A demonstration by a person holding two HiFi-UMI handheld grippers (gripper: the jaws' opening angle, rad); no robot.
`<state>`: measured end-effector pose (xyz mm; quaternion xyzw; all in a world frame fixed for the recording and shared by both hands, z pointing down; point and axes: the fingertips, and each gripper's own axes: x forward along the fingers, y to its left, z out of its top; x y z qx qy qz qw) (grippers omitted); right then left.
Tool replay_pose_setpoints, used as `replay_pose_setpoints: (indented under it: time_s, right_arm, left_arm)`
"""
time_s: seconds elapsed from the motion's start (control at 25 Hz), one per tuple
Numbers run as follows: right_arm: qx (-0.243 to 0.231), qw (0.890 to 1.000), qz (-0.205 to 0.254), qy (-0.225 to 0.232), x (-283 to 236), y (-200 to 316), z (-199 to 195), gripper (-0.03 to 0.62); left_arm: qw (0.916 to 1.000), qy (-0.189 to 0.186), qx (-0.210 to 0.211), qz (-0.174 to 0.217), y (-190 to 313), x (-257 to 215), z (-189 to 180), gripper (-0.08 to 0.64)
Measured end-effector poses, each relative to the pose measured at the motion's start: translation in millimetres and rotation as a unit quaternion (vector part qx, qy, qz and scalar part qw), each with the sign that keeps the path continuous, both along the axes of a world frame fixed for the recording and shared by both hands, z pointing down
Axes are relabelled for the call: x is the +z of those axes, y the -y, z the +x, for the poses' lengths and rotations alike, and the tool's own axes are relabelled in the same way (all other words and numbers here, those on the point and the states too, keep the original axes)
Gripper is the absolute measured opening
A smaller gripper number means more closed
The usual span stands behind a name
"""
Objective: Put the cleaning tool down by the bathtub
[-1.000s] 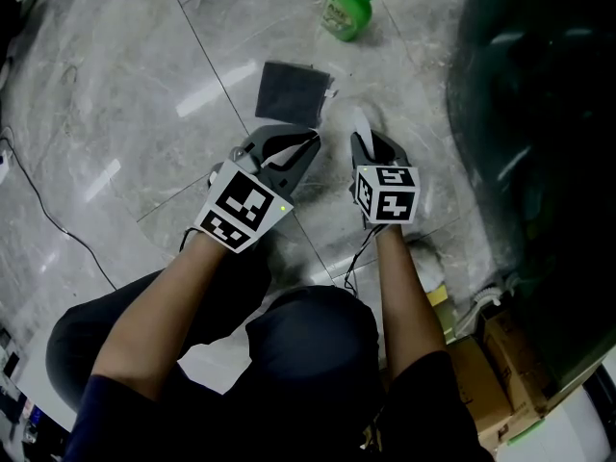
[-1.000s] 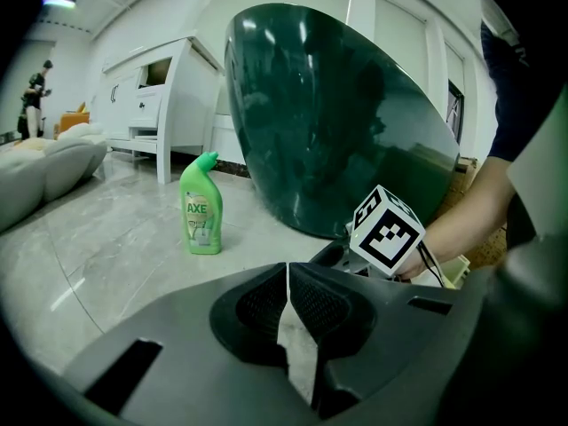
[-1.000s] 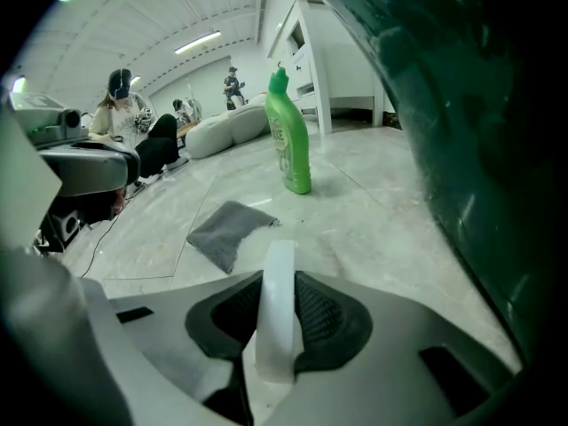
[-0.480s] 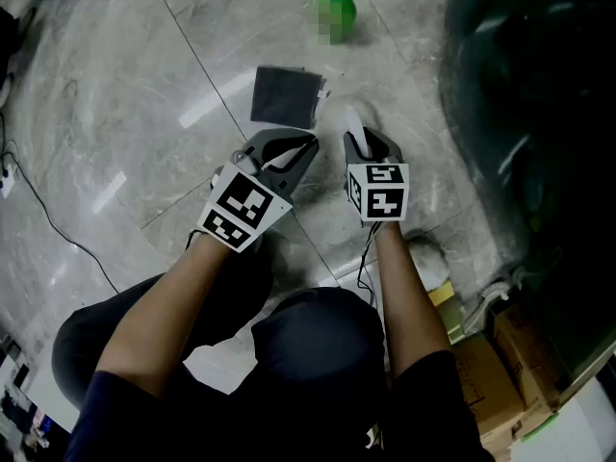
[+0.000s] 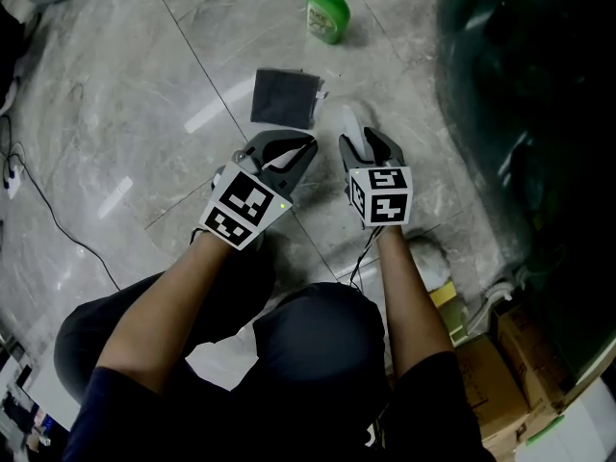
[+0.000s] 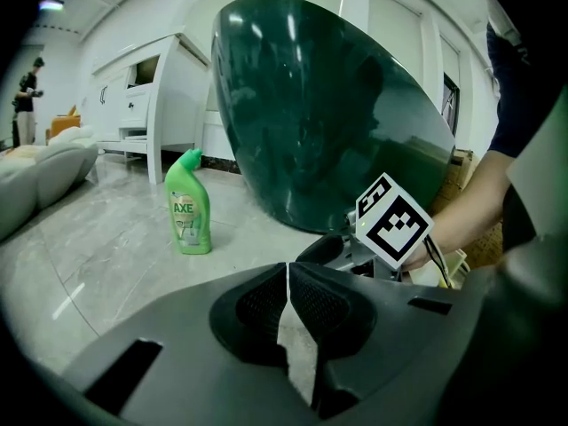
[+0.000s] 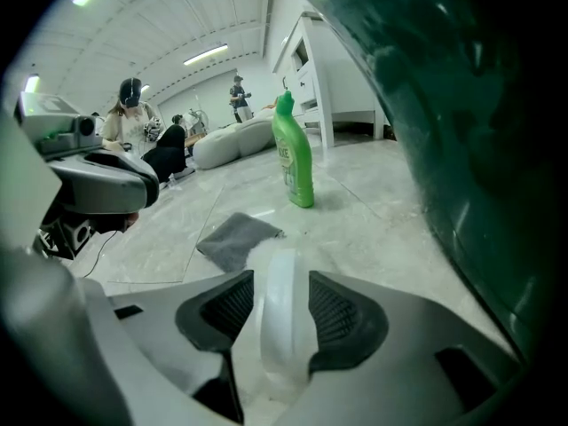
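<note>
The cleaning tool (image 5: 349, 121) is white, and its fluffy head rests on the marble floor close to the dark green bathtub (image 5: 529, 114). Its white handle (image 7: 282, 313) stands between the pads of my right gripper (image 5: 371, 144), whose jaws have just been opening and are loose around it. My left gripper (image 5: 308, 146) hovers just left of it, its pads meeting at the tips (image 6: 287, 269) with nothing in them. From the left gripper view I see the right gripper's marker cube (image 6: 393, 220) in front of the tub (image 6: 328, 122).
A dark grey cloth (image 5: 284, 97) lies flat just beyond the grippers. A green cleaner bottle (image 5: 325, 12) stands farther off. Cardboard boxes (image 5: 500, 364) sit at the lower right beside the tub. A black cable (image 5: 48, 210) runs over the floor at the left.
The right gripper's jaws now stand wider apart around the white handle. Both hands have stayed almost where they were.
</note>
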<state>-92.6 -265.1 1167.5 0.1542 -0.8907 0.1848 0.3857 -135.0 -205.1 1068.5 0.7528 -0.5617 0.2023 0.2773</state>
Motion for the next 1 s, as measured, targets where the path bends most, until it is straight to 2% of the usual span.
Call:
replay_pose_setpoints:
  time_s: [0.2, 0.4, 0.8, 1.0]
  right_arm:
    - [-0.008, 1.0, 0.008, 0.013, -24.1, -2.7, 4.8, 0.223]
    - [-0.008, 1.0, 0.014, 0.021, -85.7, -5.7, 11.7, 0.244]
    - [-0.005, 1.0, 0.012, 0.02, -251.3, -17.2, 20.4, 0.259]
    - [0.003, 0.999, 0.018, 0.034, -354.6, -12.6, 17.8, 0.261]
  left_arm:
    - [0.9995, 0.024, 0.019, -0.013, -2.0, -11.3, -4.5, 0.037]
    - [0.9979, 0.045, 0.04, -0.026, 2.1, -54.1, -24.0, 0.037]
    - [0.9994, 0.021, 0.013, -0.023, -7.6, -191.4, -44.9, 0.037]
    - [0.9999, 0.01, 0.011, -0.005, -5.5, -286.1, -39.7, 0.037]
